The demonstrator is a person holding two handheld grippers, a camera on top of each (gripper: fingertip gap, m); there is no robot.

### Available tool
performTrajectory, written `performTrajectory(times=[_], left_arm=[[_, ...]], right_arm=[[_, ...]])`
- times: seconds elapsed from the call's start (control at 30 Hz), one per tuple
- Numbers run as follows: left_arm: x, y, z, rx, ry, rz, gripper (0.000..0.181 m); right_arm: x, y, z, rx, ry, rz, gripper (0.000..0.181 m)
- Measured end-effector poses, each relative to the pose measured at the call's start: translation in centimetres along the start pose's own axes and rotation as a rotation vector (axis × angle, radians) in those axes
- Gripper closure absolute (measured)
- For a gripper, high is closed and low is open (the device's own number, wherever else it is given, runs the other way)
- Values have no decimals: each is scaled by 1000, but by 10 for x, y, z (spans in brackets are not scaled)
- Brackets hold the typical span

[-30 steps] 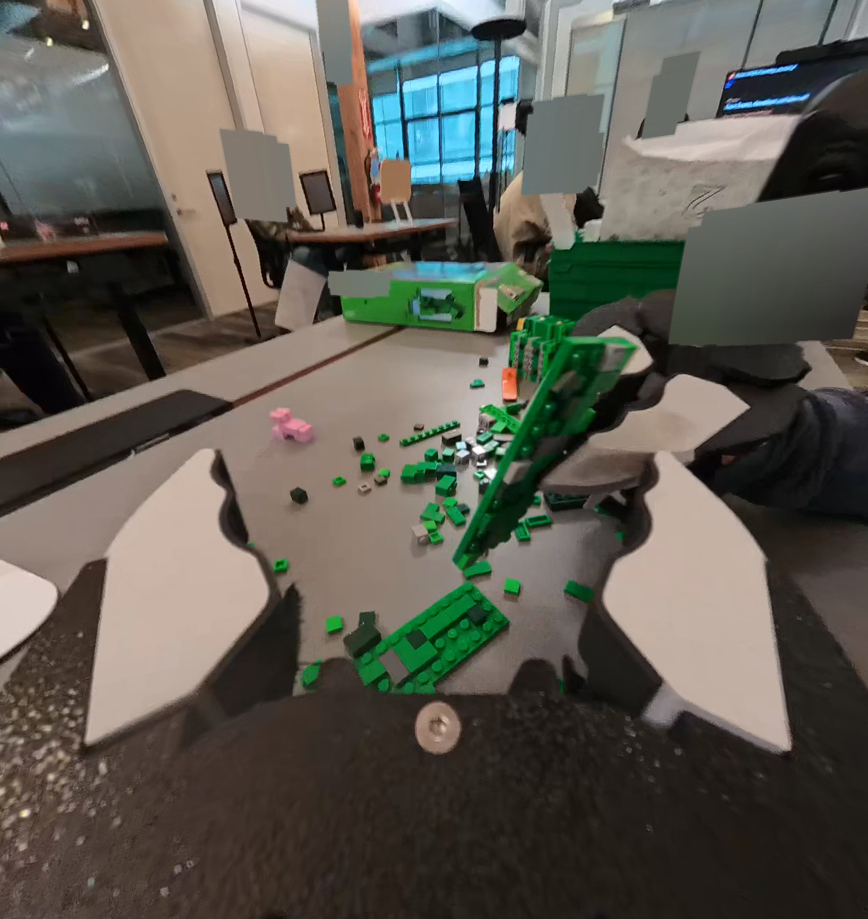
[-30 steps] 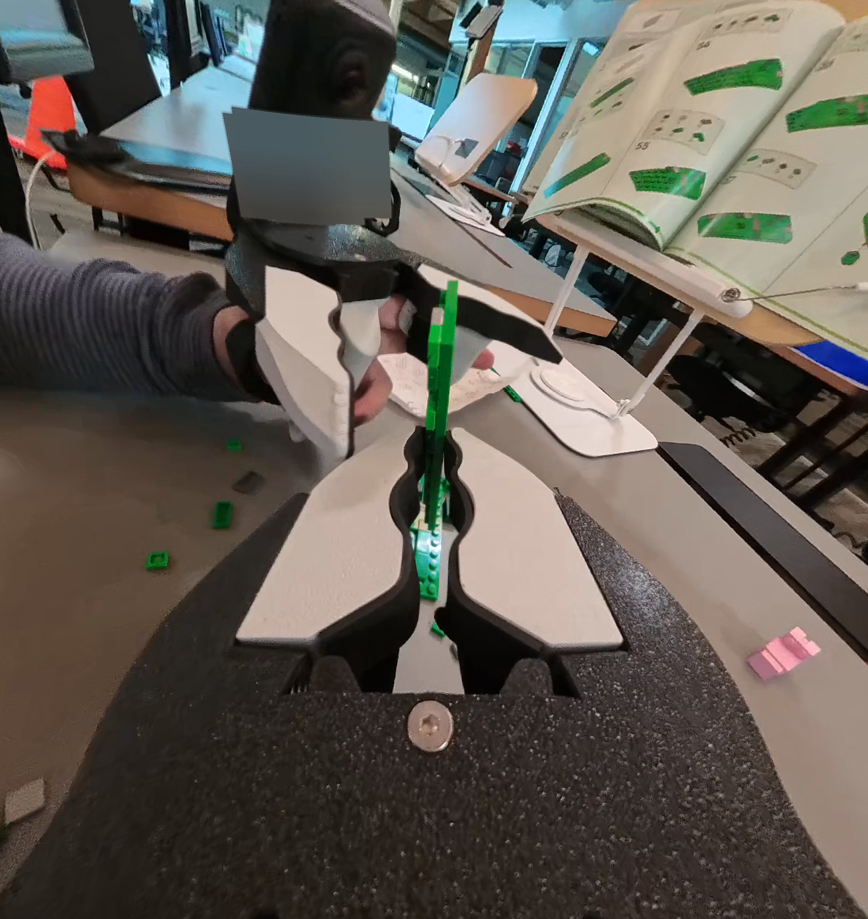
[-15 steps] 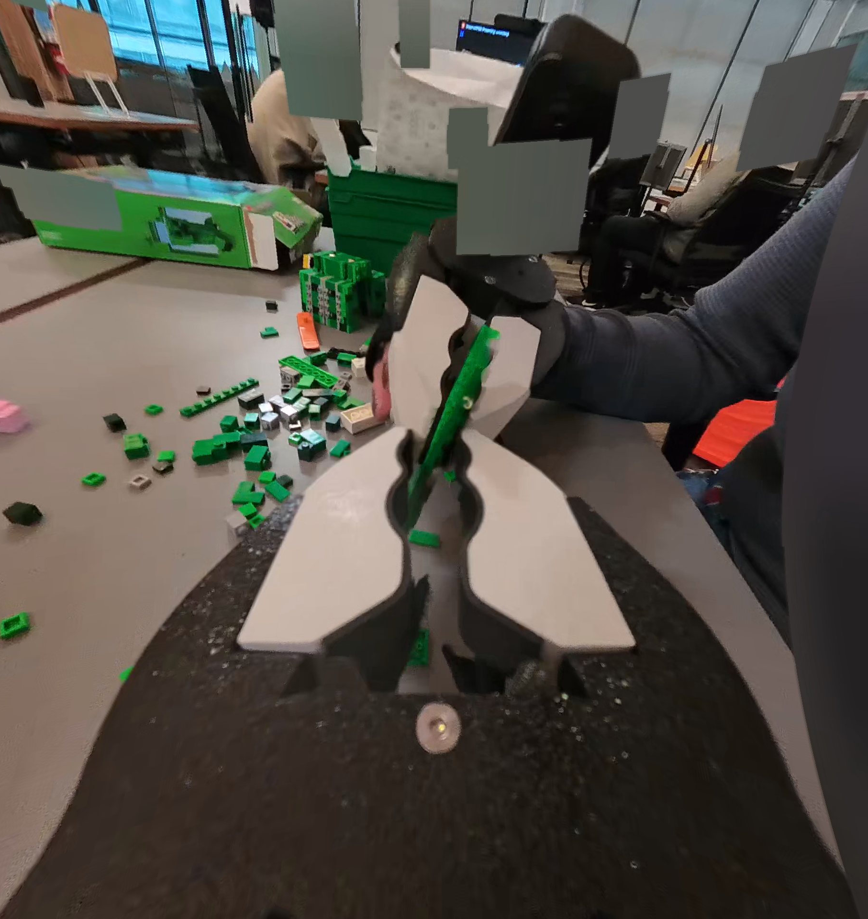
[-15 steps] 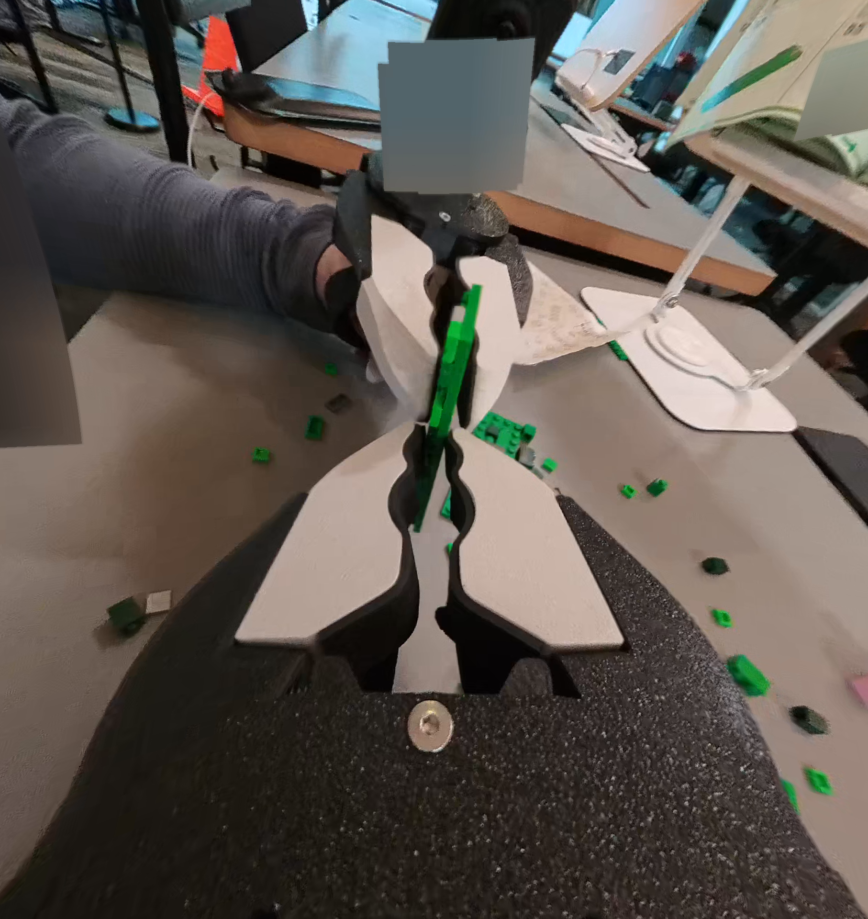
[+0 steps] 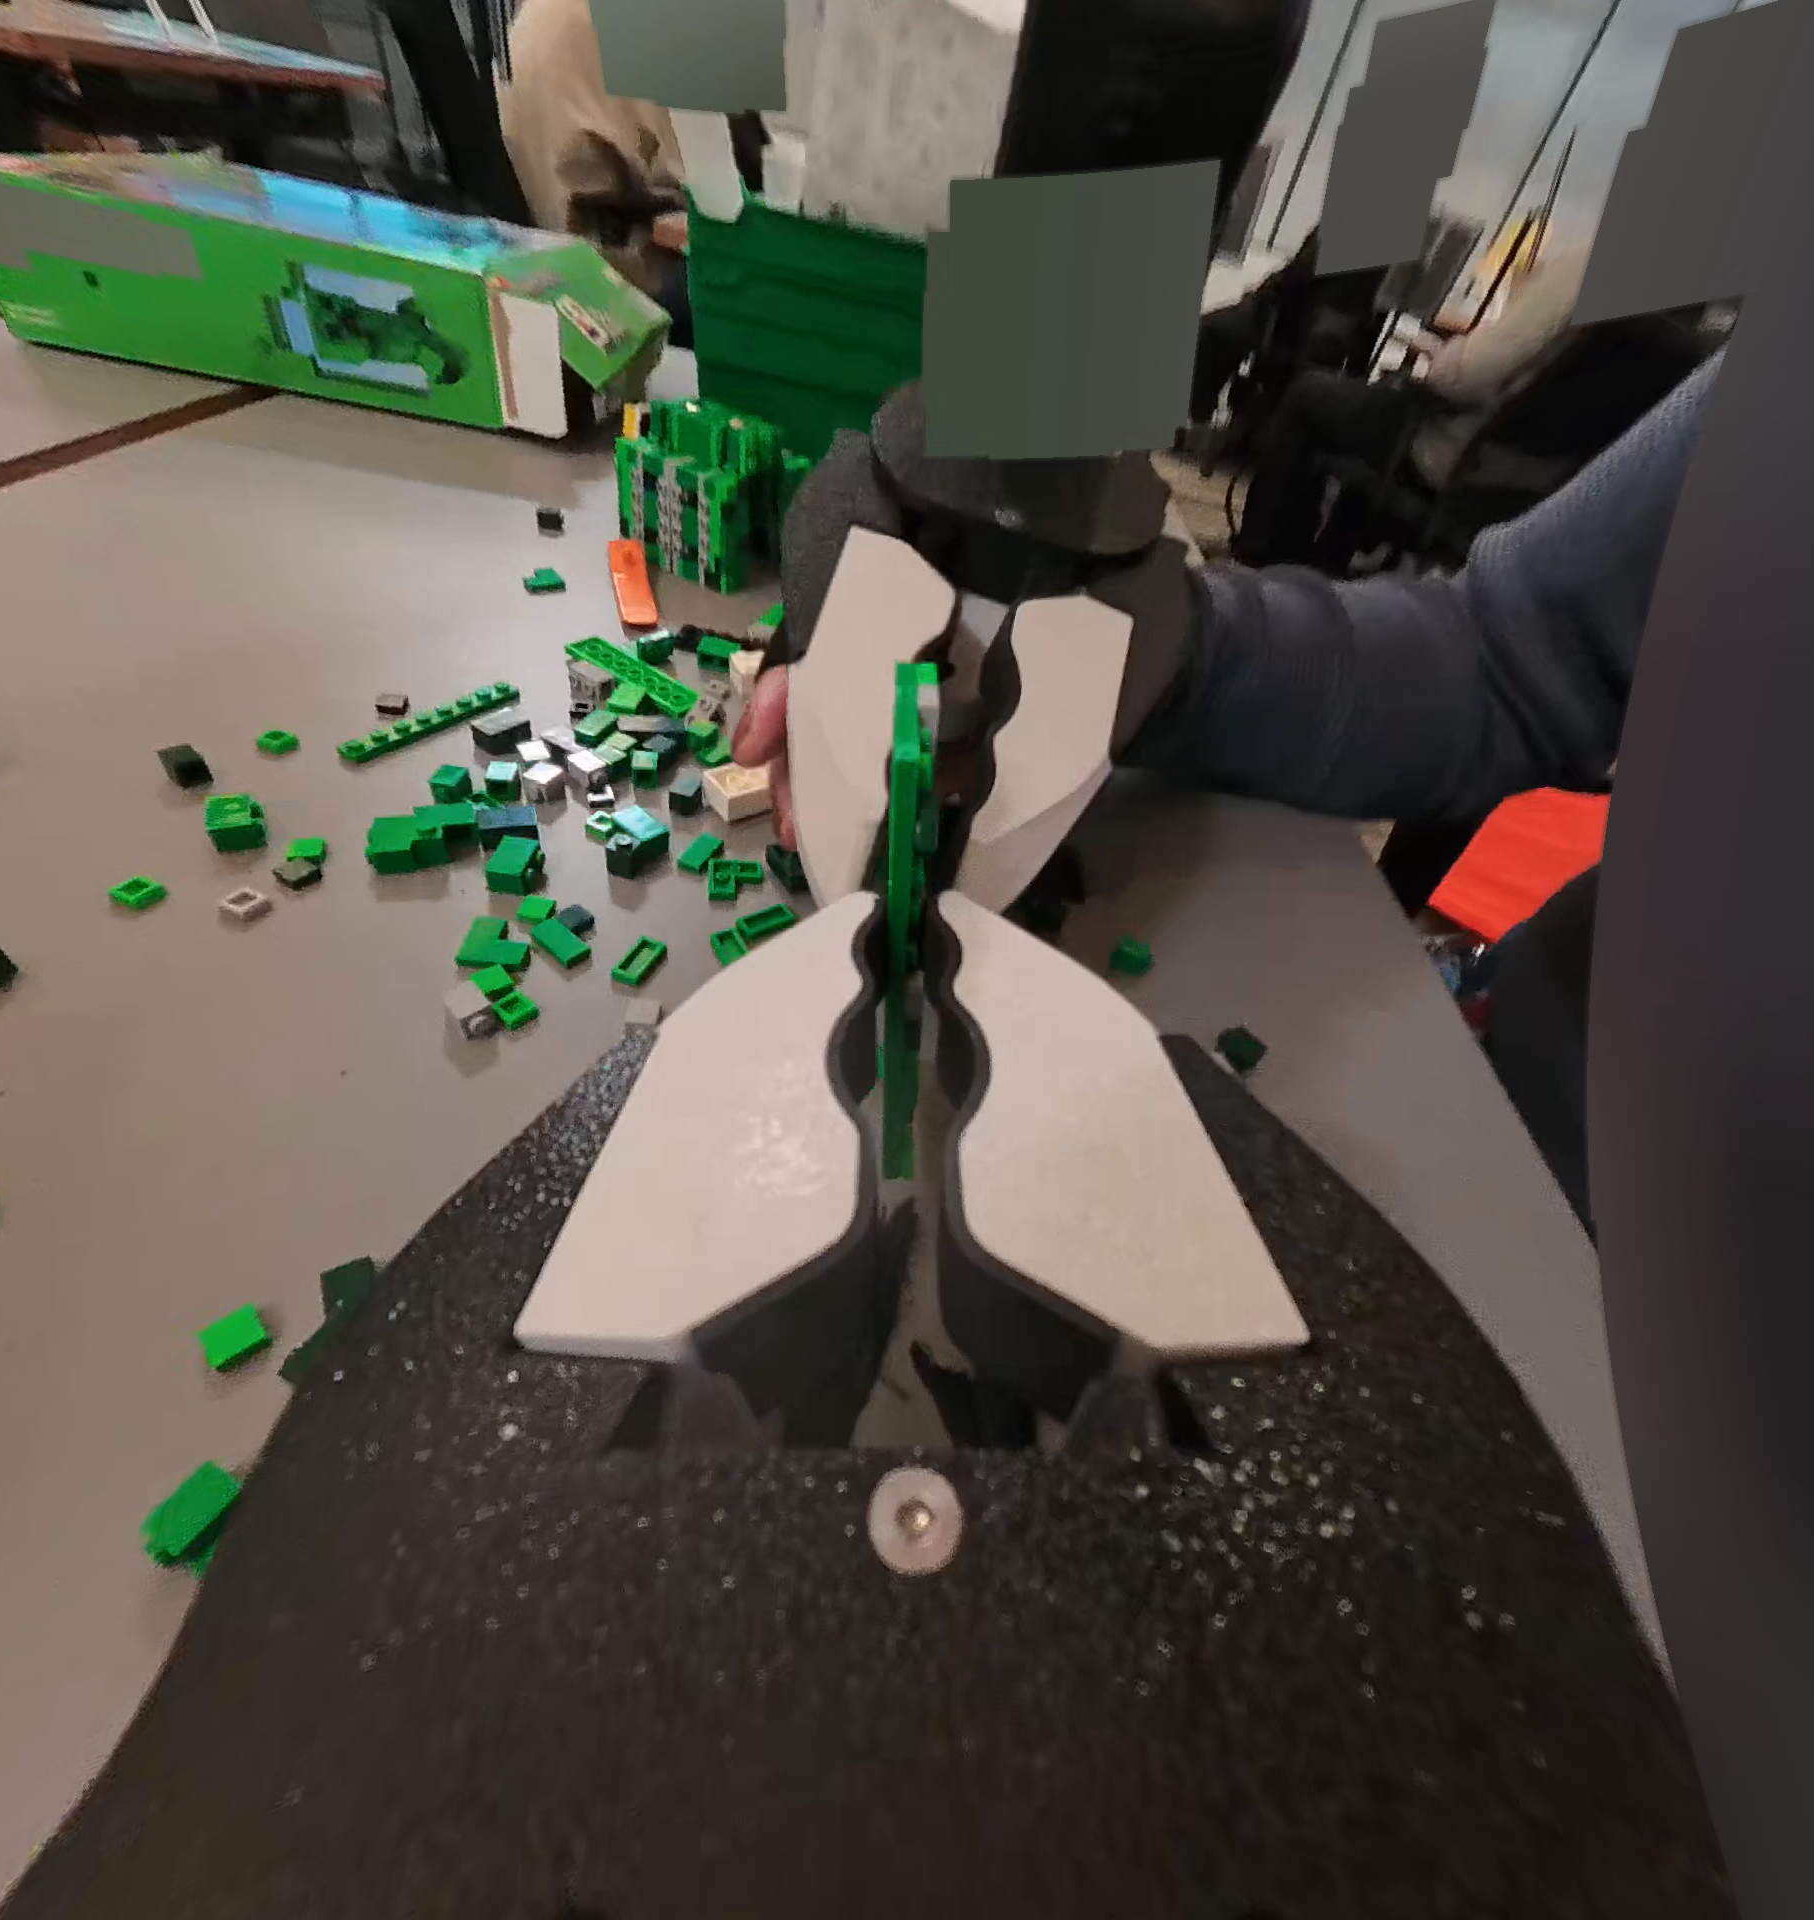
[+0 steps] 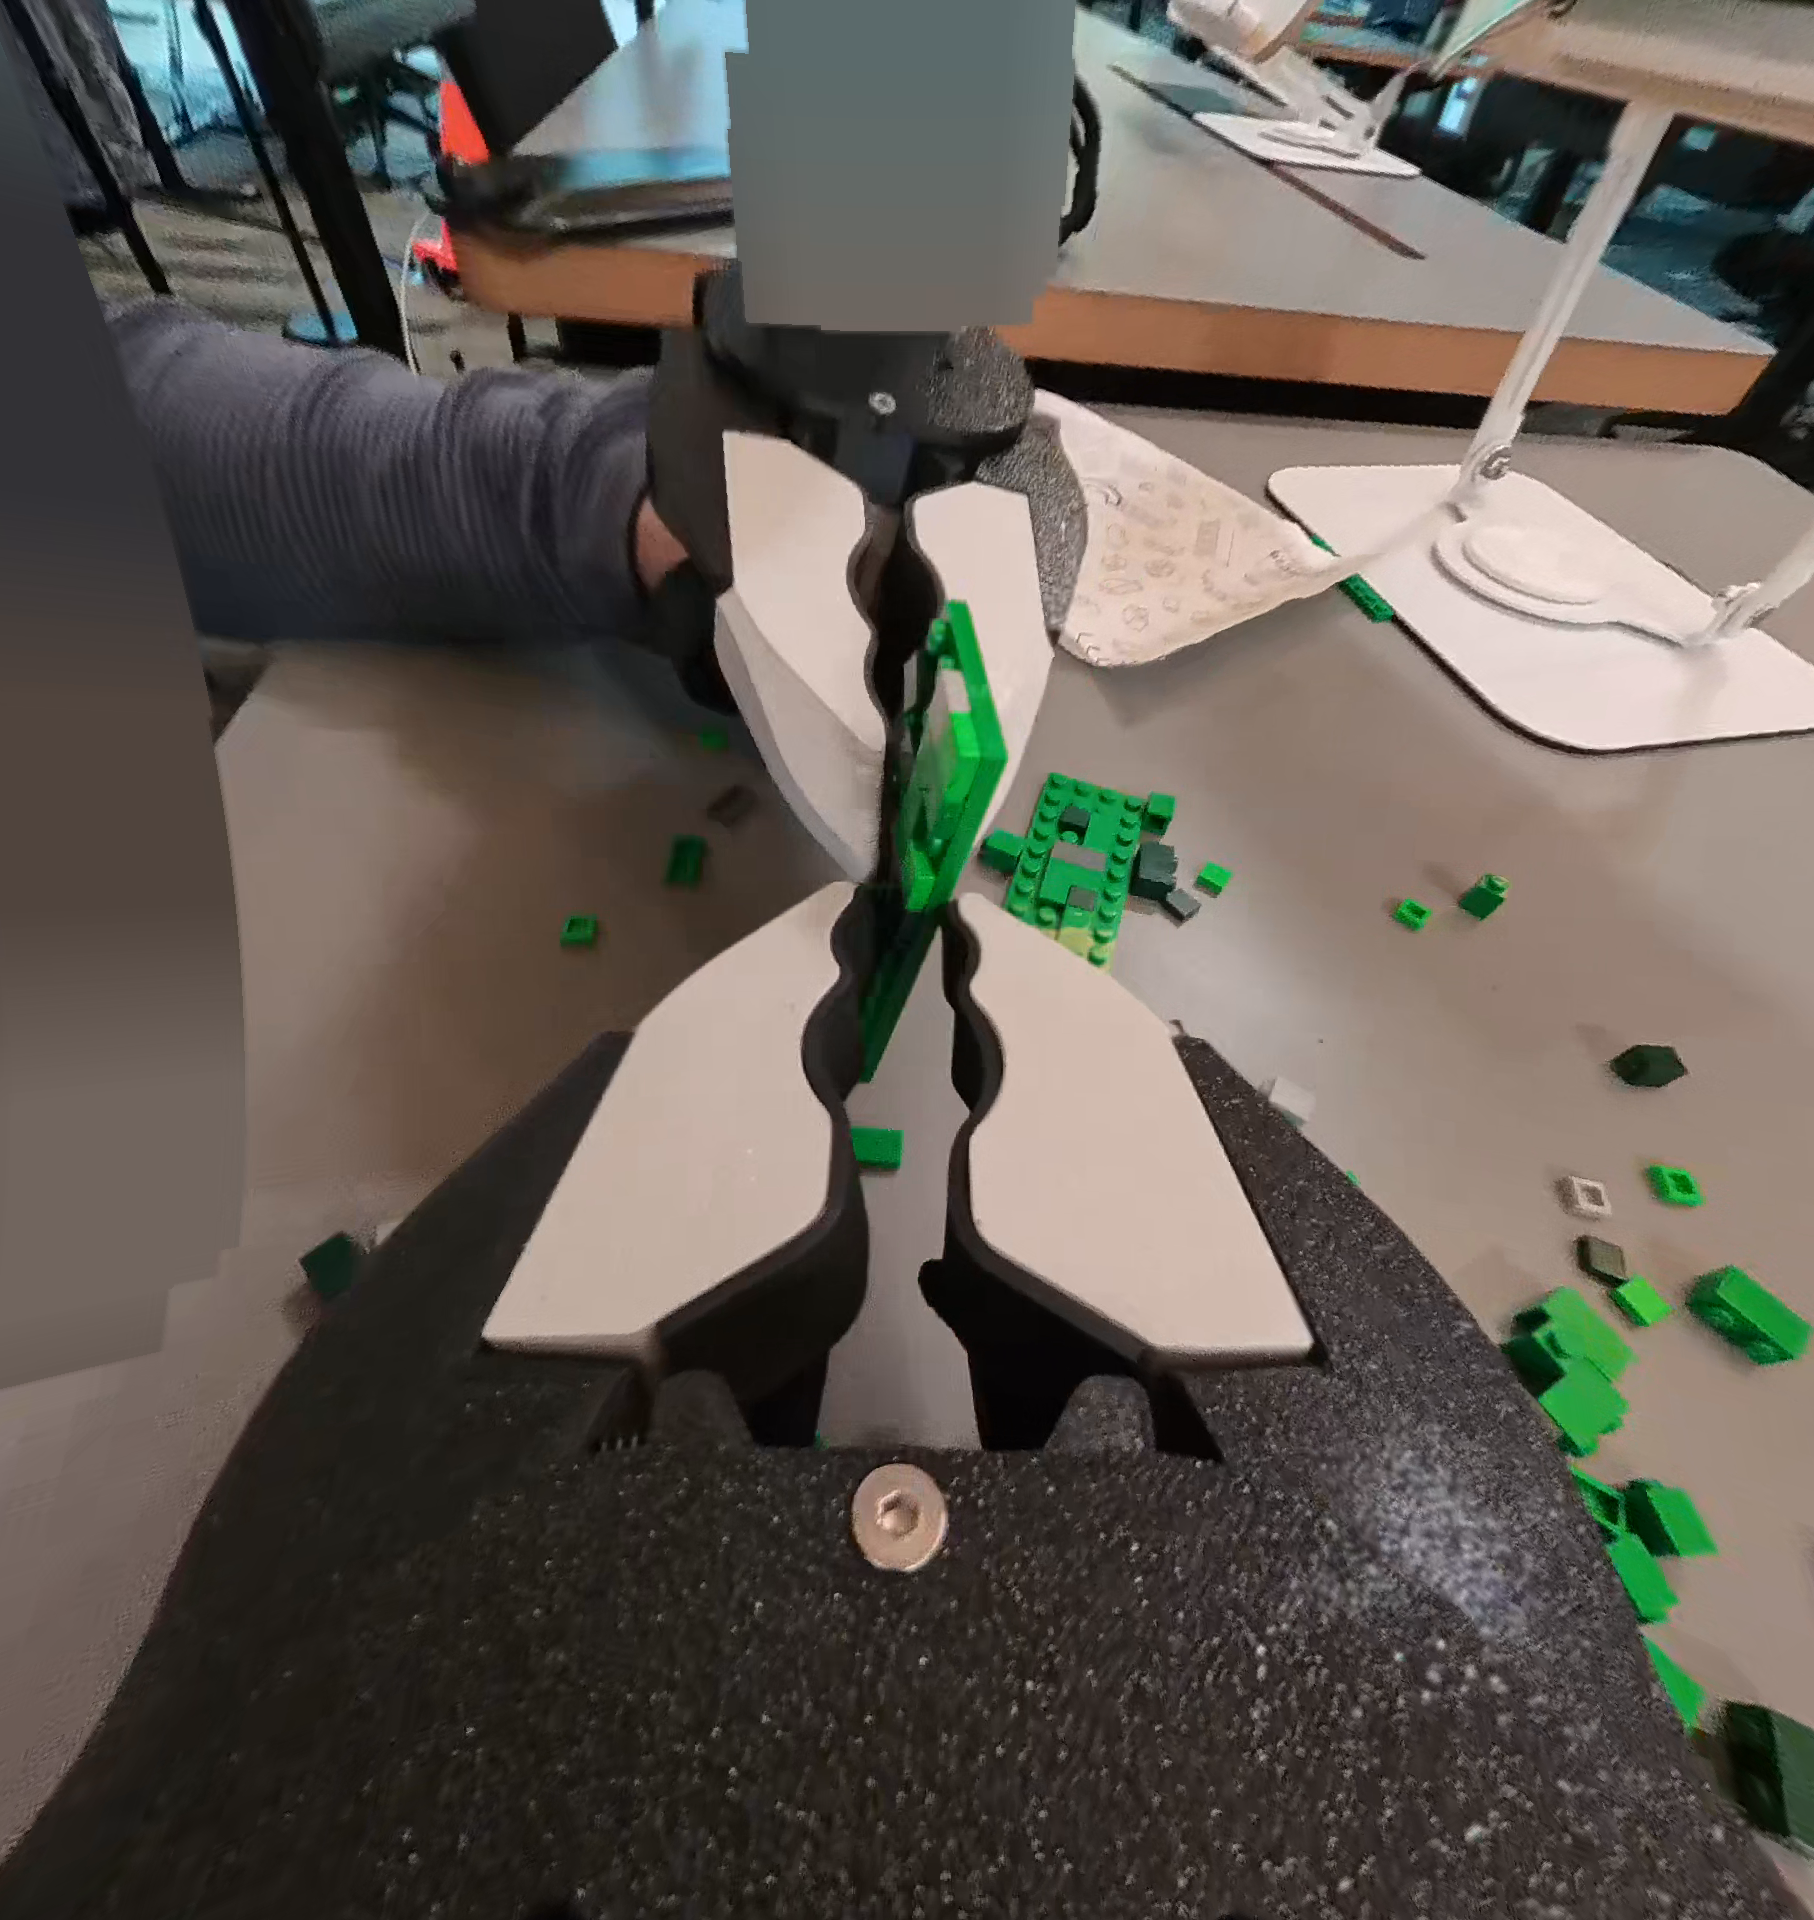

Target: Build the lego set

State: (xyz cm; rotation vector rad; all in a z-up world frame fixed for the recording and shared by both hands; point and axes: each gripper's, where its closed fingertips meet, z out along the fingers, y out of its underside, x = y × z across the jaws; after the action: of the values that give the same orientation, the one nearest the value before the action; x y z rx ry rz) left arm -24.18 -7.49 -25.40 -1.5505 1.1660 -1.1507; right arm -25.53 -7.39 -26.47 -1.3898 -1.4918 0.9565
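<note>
the green plate assembly (image 5: 908, 831) stood on edge above the table (image 5: 207, 1091), clear of it, its long axis running straight from one gripper to the other. the left gripper (image 5: 905, 1023) was narrowed onto the near end of it, the plate sitting in the slot between its white pads. in the right wrist view the same assembly (image 6: 944, 769) leaned slightly, and the right gripper (image 6: 898, 987) was drawn in to a narrow gap around its lower end; whether its pads actually pinched the plate there could not be told, since a sliver of space showed on each side. so the two grippers faced each other tip to tip, nearly touching, with the plate bridging them. i judged this a hand-over or a two-handed press, and the next move turned on that shared axis: either gripper pulling off line would lever the thin plate. loose green bricks (image 5: 508, 831) lay scattered toward the table's far left, a flat studded sub-build (image 6: 1085, 873) just beyond the grippers, and the built green block (image 5: 705, 499) near the far edge.
</note>
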Motion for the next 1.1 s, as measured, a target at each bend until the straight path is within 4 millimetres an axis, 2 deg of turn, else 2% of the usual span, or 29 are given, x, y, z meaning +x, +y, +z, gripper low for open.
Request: performTrajectory(times=[0.17, 0.3, 0.33, 0.4, 0.47, 0.5, 0.53, 0.6, 0.7, 0.83, 0.93, 0.97, 1.1], left_arm=[[0, 7, 0, -48, 8, -25, 172], [1, 5, 0, -31, 58, -137, 154], [4, 3, 0, -13, 92, -160, 167], [4, 0, -2, 10, 84, -157, 173], [0, -6, -5, 26, 54, -210, 176], [-4, -9, -6, 43, 37, -284, 176], [-9, -11, -8, 62, 20, -366, 176], [-16, -7, -11, 79, 9, -557, 176], [-16, 5, -9, 49, 56, -735, 177], [-8, 26, 2, -78, 83, -787, 177], [3, 17, 4, -40, 181, -831, 177], [2, 19, 4, -53, 167, -822, 177], [11, 16, 11, -63, 197, -801, 177]], right_arm=[[-2, 7, 3, -48, -15, -8, 175], [-2, 13, 3, -86, -18, 11, 175], [-3, 12, 3, -83, -27, 18, 175], [-6, 7, 3, -60, -53, 49, 173], [0, -2, 1, -30, -6, 59, 165], [6, -6, -1, -20, 54, 32, 161], [16, -12, -6, -15, 145, -21, 147], [25, -14, -12, -82, 284, -176, 136], [23, -1, -10, -294, 366, -423, 125], [18, 16, -10, -502, 377, -558, 113], [19, 18, -22, -596, 403, -626, 112], [16, 19, -23, -615, 394, -628, 112], [20, 23, -17, -720, 460, -718, 124]])
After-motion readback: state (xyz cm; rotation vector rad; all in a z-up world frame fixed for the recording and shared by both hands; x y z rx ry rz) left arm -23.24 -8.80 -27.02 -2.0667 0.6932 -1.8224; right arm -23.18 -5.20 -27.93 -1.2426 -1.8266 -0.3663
